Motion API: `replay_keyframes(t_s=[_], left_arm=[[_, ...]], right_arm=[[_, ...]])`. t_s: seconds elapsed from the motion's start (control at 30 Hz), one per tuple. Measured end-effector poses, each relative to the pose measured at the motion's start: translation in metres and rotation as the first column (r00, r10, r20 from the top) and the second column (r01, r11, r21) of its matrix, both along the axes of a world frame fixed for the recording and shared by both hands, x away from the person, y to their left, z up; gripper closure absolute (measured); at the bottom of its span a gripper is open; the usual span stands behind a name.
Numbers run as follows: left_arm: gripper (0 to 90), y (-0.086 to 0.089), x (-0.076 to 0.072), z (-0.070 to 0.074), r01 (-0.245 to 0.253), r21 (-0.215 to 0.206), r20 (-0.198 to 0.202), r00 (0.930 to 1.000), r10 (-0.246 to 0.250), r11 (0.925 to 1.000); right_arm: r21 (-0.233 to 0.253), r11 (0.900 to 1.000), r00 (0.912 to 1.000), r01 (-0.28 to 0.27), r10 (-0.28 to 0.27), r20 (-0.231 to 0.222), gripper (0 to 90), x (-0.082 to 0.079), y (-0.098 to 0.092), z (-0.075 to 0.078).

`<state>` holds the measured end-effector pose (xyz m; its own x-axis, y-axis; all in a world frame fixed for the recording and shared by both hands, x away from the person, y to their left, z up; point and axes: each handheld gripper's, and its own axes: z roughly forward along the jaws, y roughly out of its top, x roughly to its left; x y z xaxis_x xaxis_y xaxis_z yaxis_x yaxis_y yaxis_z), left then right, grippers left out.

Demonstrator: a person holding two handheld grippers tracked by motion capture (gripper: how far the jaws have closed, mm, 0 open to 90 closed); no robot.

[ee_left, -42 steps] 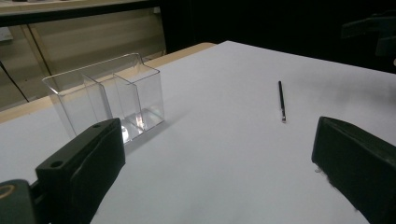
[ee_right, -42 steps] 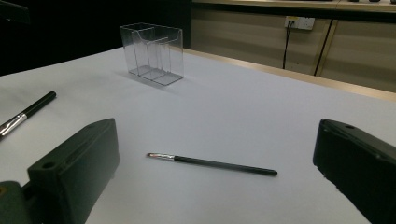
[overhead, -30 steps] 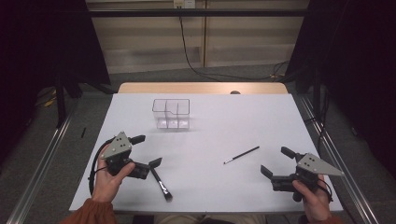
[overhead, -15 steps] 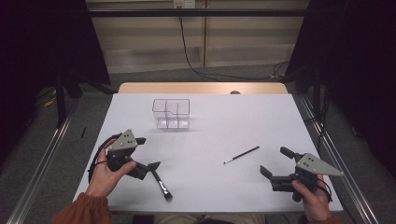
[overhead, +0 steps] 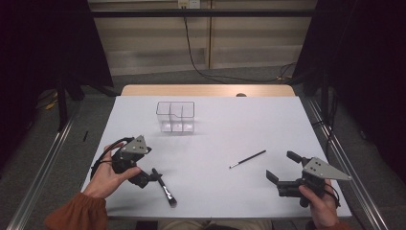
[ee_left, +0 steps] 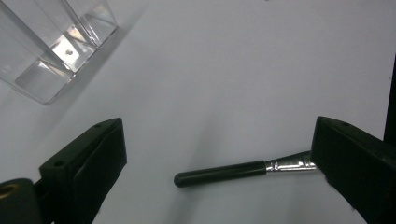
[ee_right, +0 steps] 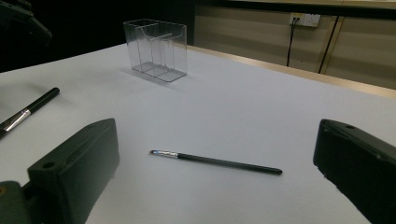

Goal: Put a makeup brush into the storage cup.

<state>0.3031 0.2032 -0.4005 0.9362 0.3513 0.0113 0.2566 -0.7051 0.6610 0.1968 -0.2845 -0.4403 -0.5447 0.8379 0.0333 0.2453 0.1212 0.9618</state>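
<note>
Where left gripper [ee_left: 219,154] gapes — brush [ee_left: 219,173] between.

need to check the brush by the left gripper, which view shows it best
The left gripper view: the thick brush lies between its open jaws, black handle and silver ferrule sharp, bristles hidden behind one jaw. The high view shows the whole brush, small, beside the left gripper. The right gripper view catches its handle end.

Thick brush [ee_left: 243,170] bristle end hidden behind left gripper [ee_left: 219,163] jaw; clear organizer [ee_left: 51,42] cut by frame edge.
</note>
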Motion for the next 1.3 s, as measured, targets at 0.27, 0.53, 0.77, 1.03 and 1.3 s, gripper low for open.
replay_keyframes(t_s=[0.27,0.53,0.77,1.03,1.3], left_arm=[[4.4,-0.008,0.001,-0.009,0.084,0.095,-0.034,0.9962,-0.081,0.9920],[5.4,-0.015,-0.001,-0.012,0.147,0.165,-0.082,0.9875,-0.134,0.9754],[4.5,-0.022,-0.002,-0.016,0.217,0.187,-0.089,0.9750,-0.204,0.9580],[5.6,-0.034,-0.006,-0.024,0.277,0.220,-0.113,0.9596,-0.258,0.9353],[6.9,-0.044,-0.009,-0.033,0.332,0.281,-0.143,0.9423,-0.303,0.9007]], right_arm=[[0.005,1.000,1.0000,0.003,-0.003,-0.004,0.0,0.000,0.000,0.000],[0.004,1.000,1.0000,-0.001,0.001,-0.004,0.0,0.000,0.000,0.000],[0.001,1.000,1.0000,-0.008,0.008,-0.005,0.0,0.000,0.001,0.000],[-0.001,1.000,0.9999,-0.010,0.010,-0.005,0.0,0.000,0.001,-0.001],[-0.001,1.000,0.9999,-0.012,0.012,-0.008,0.0,0.000,0.001,-0.001]])
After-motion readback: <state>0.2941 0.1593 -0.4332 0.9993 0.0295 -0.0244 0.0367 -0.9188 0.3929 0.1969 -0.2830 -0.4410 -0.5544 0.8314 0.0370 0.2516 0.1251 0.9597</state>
